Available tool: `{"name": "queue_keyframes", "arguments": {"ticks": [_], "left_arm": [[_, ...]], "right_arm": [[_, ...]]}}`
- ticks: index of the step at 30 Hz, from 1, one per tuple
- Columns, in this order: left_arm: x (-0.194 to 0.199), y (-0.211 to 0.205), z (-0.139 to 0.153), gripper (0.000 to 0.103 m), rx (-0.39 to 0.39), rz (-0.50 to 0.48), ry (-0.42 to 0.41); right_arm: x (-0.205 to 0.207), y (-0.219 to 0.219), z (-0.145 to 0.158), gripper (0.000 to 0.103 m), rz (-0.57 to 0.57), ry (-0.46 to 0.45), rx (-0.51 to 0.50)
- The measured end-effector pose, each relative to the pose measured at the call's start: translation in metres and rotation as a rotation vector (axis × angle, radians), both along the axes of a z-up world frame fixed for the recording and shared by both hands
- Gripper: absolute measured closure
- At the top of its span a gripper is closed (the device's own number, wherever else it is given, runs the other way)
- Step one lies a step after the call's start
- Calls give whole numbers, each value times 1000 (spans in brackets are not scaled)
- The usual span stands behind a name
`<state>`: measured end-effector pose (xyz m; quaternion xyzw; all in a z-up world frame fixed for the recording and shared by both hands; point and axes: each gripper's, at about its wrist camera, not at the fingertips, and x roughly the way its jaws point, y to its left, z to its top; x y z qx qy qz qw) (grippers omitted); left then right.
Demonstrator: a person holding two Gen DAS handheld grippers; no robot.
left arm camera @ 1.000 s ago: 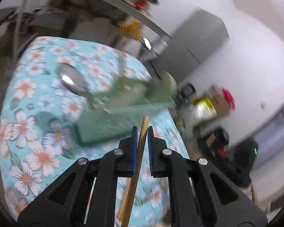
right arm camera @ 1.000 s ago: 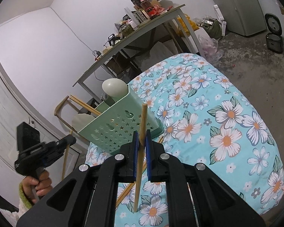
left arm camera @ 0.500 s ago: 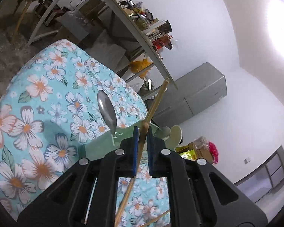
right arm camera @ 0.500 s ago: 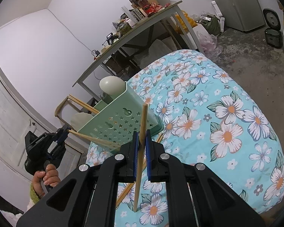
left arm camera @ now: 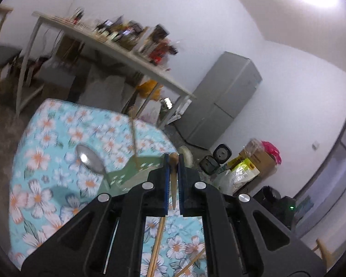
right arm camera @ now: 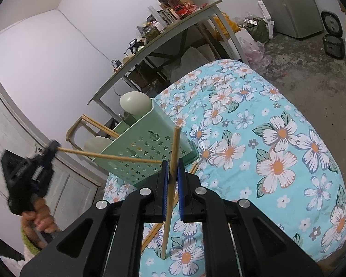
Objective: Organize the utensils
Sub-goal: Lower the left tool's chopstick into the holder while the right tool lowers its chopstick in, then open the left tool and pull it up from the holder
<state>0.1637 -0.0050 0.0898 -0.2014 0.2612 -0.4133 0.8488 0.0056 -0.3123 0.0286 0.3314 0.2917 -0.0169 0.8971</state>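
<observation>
My left gripper (left arm camera: 173, 159) is shut on a wooden chopstick (left arm camera: 174, 180), which I see almost end-on between the blue pads. In the right wrist view that left gripper (right arm camera: 54, 145) holds its chopstick (right arm camera: 108, 156) nearly level across the front of the green utensil holder (right arm camera: 147, 147). My right gripper (right arm camera: 171, 164) is shut on a second chopstick (right arm camera: 175, 145) that stands upright, its lower tip near the flowered tablecloth (right arm camera: 276, 166). A metal spoon (left arm camera: 90, 159) and one chopstick (left arm camera: 133, 136) stand in the holder (left arm camera: 131, 175).
Two white spoons (right arm camera: 136, 102) and a pair of chopsticks (right arm camera: 99, 127) stick out of the holder. Loose chopsticks (right arm camera: 153, 232) lie on the cloth below the grippers. A hand (right arm camera: 38, 219) grips the left tool. A cluttered shelf table (right arm camera: 173, 30) stands behind.
The left gripper has risen and swung, so its chopstick now lies level in front of the holder, its end near the right gripper. The right gripper and its chopstick have not moved.
</observation>
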Motion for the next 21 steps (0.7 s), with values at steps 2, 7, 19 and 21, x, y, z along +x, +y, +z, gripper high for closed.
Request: {"name": "queue_keyframes", "arguments": {"ticks": [2, 7, 19, 21], "left_arm": [[-10, -2, 21, 98, 13, -14, -61], [-28, 0, 65, 98, 50, 12, -216], [-12, -20, 71, 98, 192, 101, -309], [-5, -25, 62, 98, 212, 104, -298]], "right_arm": [[0, 2, 2, 95, 7, -8, -15], [-3, 6, 14, 96, 22, -41, -56], [-14, 6, 28, 96, 16, -75, -93], [-13, 5, 28, 96, 14, -72, -91]]}}
